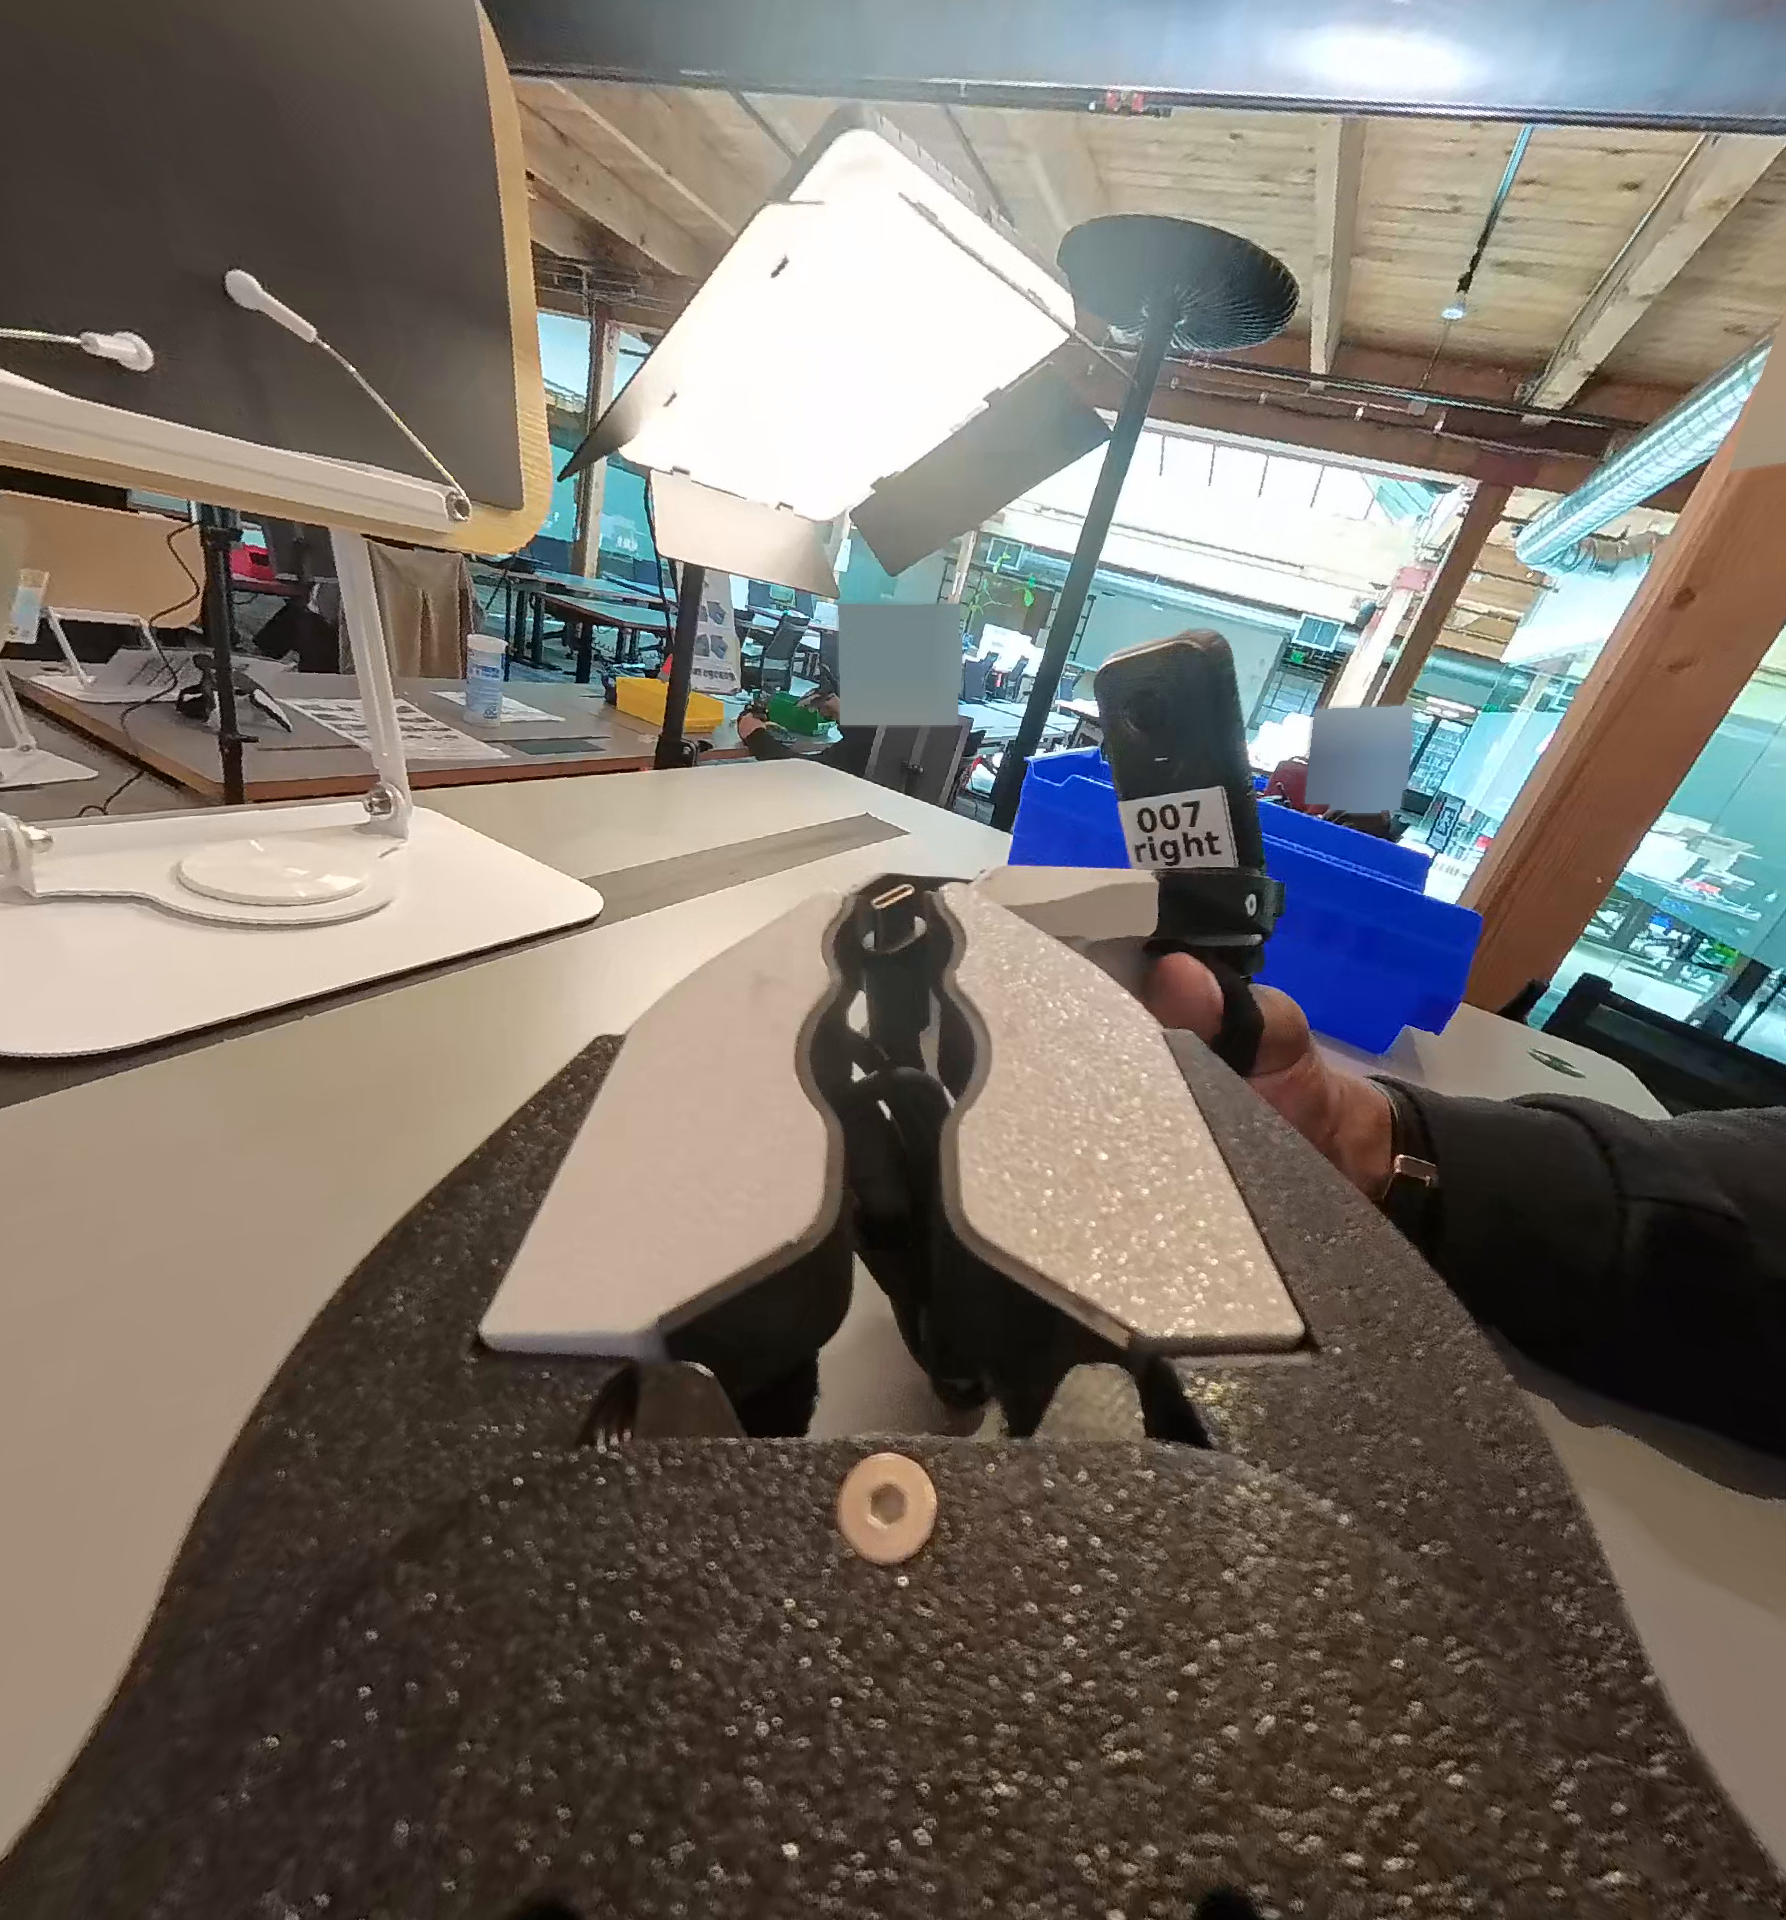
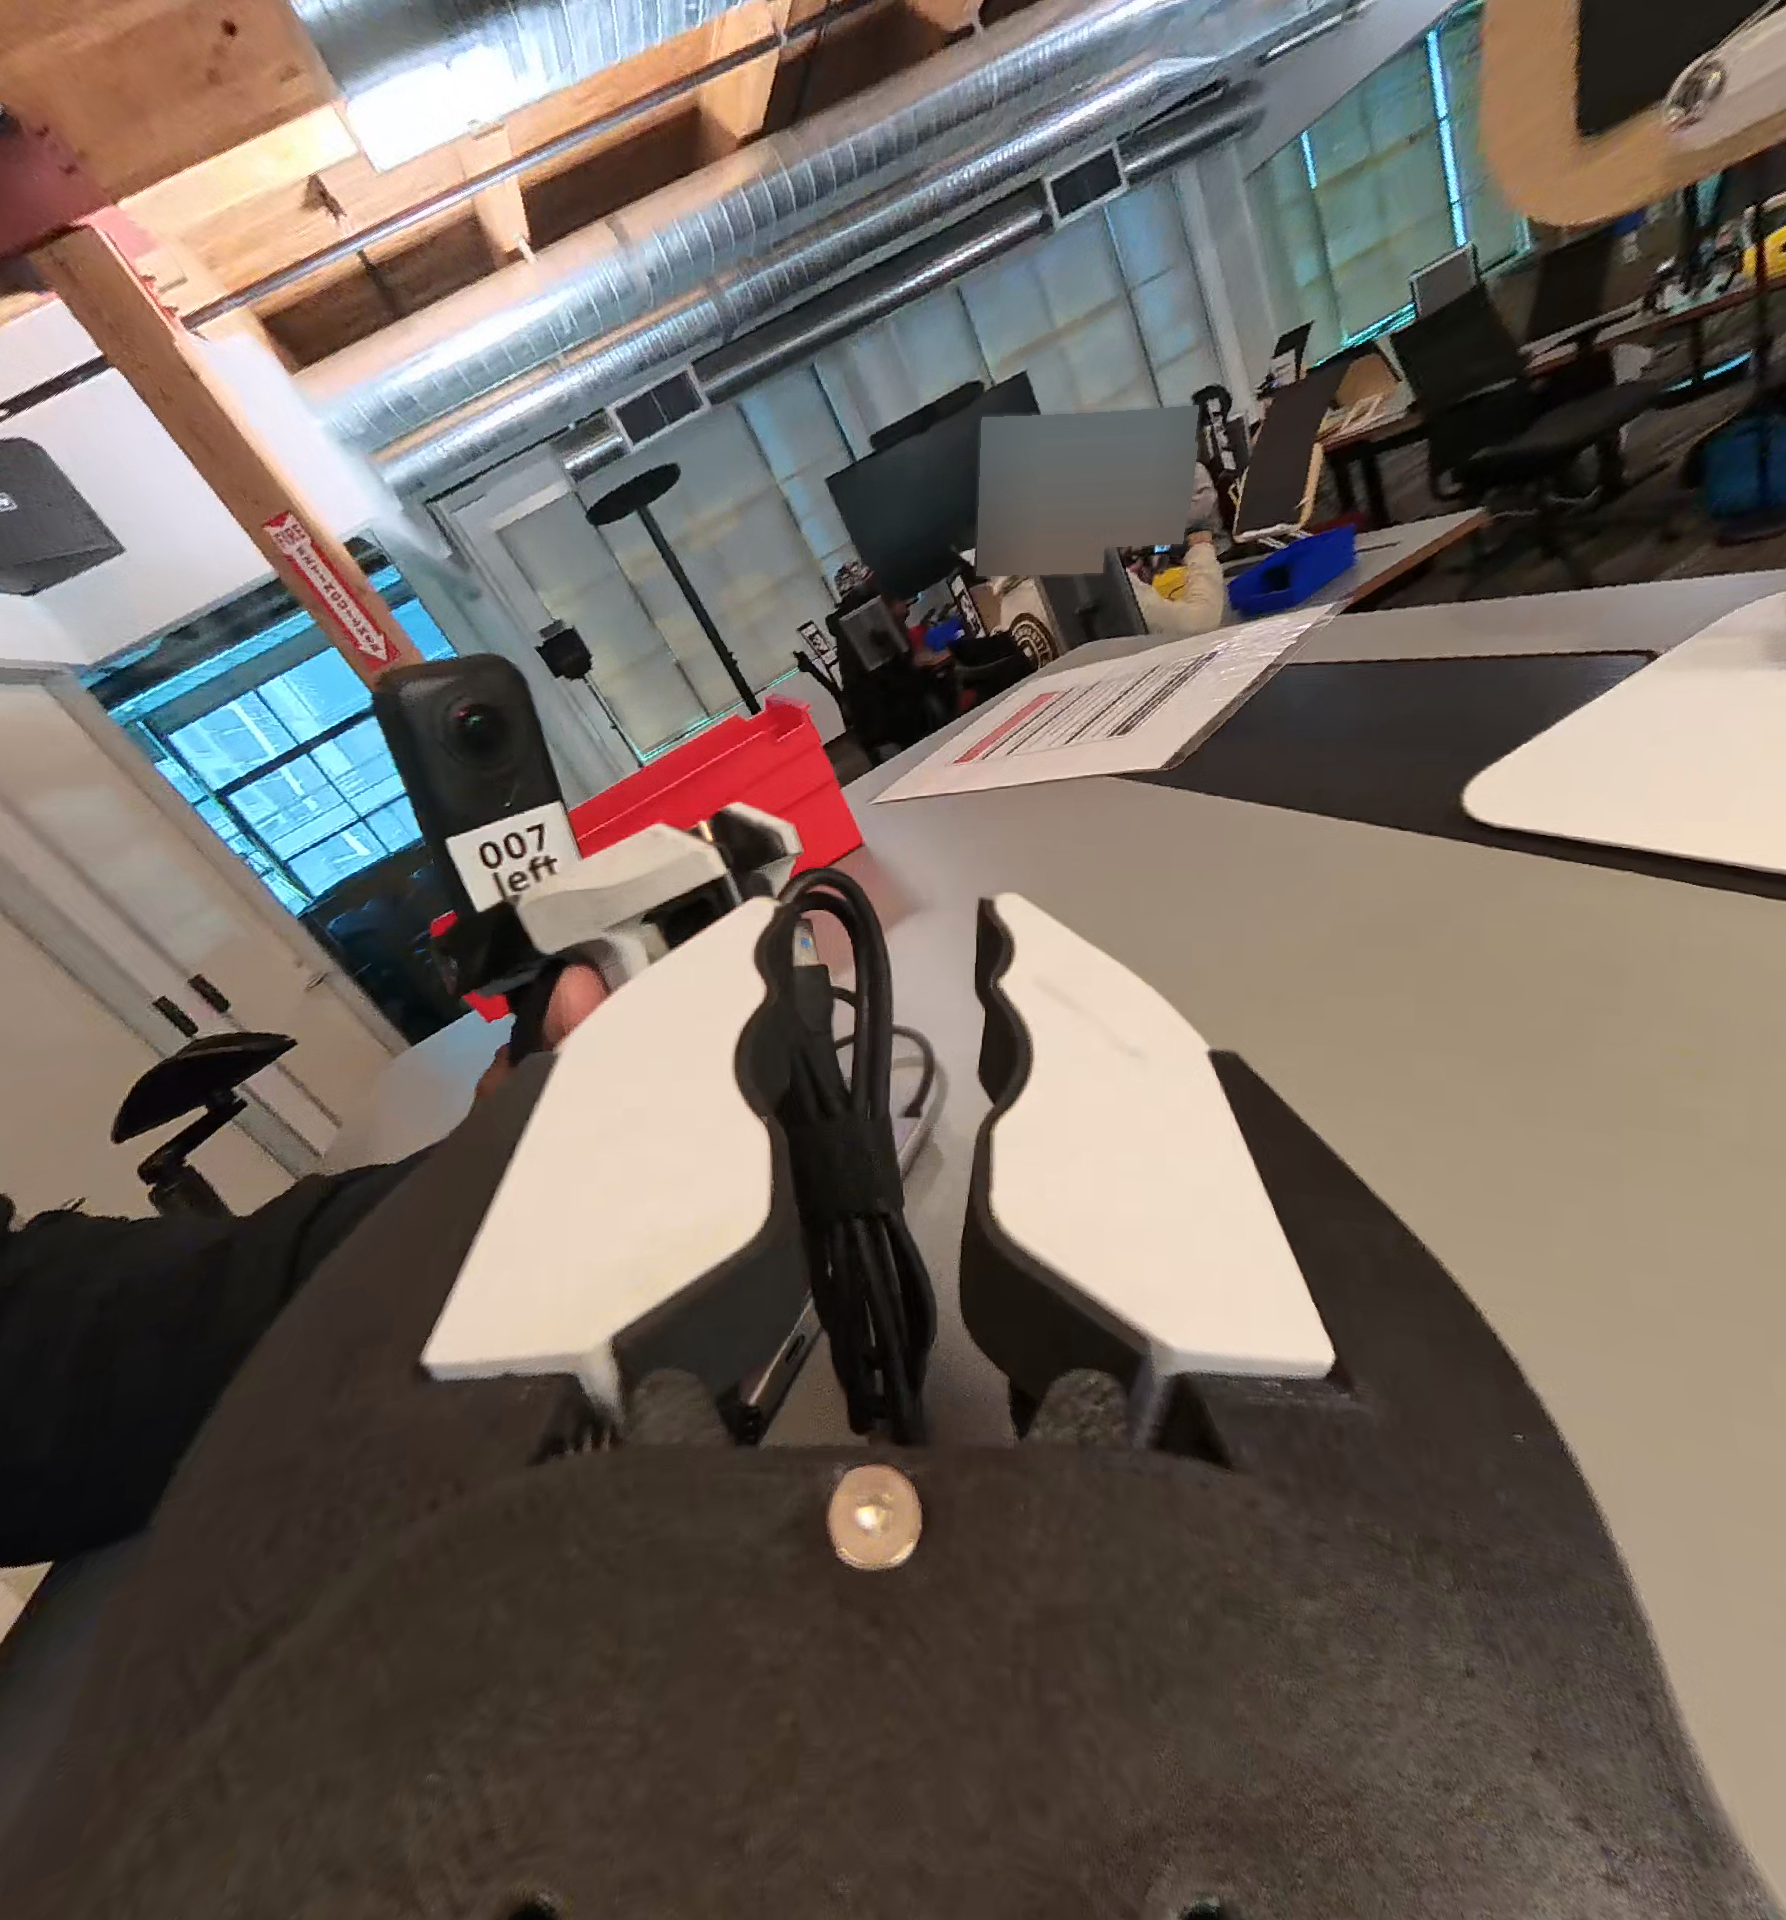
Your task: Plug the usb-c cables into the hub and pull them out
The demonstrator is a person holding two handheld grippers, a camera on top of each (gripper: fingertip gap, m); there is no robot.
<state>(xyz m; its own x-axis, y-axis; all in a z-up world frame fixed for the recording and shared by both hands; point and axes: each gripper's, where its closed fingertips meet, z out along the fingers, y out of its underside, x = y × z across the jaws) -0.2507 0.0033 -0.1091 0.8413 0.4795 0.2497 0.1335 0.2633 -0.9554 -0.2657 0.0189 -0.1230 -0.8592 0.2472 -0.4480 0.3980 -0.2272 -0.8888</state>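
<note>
The left gripper (image 1: 889, 914) pinches the cable plug (image 1: 887, 902), pointing forward past its fingers; the right gripper (image 2: 878, 925) is spread around the bundled cable (image 2: 853, 1174).

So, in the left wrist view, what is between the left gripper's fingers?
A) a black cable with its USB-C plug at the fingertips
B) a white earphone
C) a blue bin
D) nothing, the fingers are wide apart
A: the left gripper is closed on a black cable, and the plug shows at the tips.
</note>
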